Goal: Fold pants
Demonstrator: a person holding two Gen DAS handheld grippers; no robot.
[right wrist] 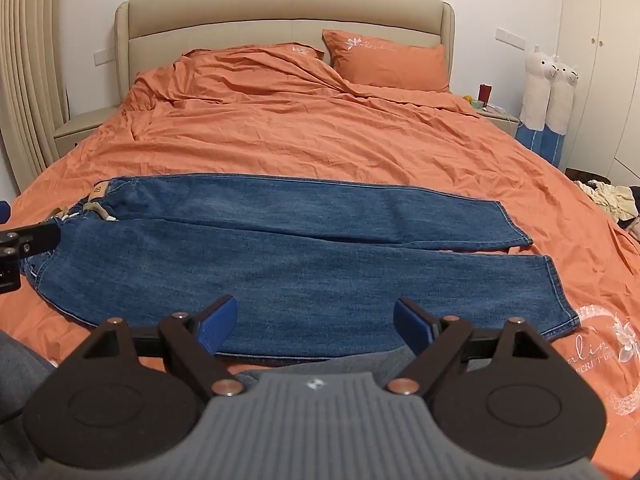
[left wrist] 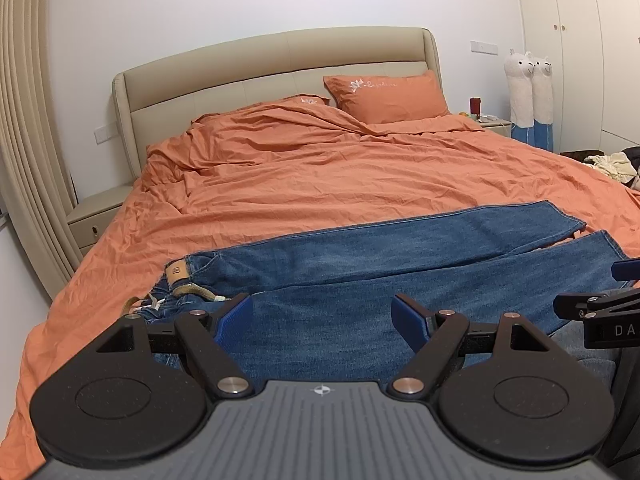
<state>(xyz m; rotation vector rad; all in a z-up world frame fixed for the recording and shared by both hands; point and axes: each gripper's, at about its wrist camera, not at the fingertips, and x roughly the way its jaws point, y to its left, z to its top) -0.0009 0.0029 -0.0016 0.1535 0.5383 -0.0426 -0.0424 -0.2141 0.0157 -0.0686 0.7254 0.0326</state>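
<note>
Blue jeans (left wrist: 360, 264) lie flat across the orange bed cover, waistband with a tan patch (left wrist: 177, 271) at the left, both legs running right and side by side. The jeans also fill the middle of the right wrist view (right wrist: 304, 248), leg hems at the right (right wrist: 520, 224). My left gripper (left wrist: 322, 322) is open and empty, just above the near leg close to the waist. My right gripper (right wrist: 316, 322) is open and empty, over the near edge of the near leg. Its body shows at the right edge of the left wrist view (left wrist: 600, 308).
The orange cover (right wrist: 320, 128) spreads over the whole bed, with pillows (right wrist: 388, 60) and a beige headboard (right wrist: 280, 8) at the far end. Nightstands stand on both sides. Two plush alpacas (right wrist: 548, 92) and a pile of clothes (right wrist: 608, 196) are at the right.
</note>
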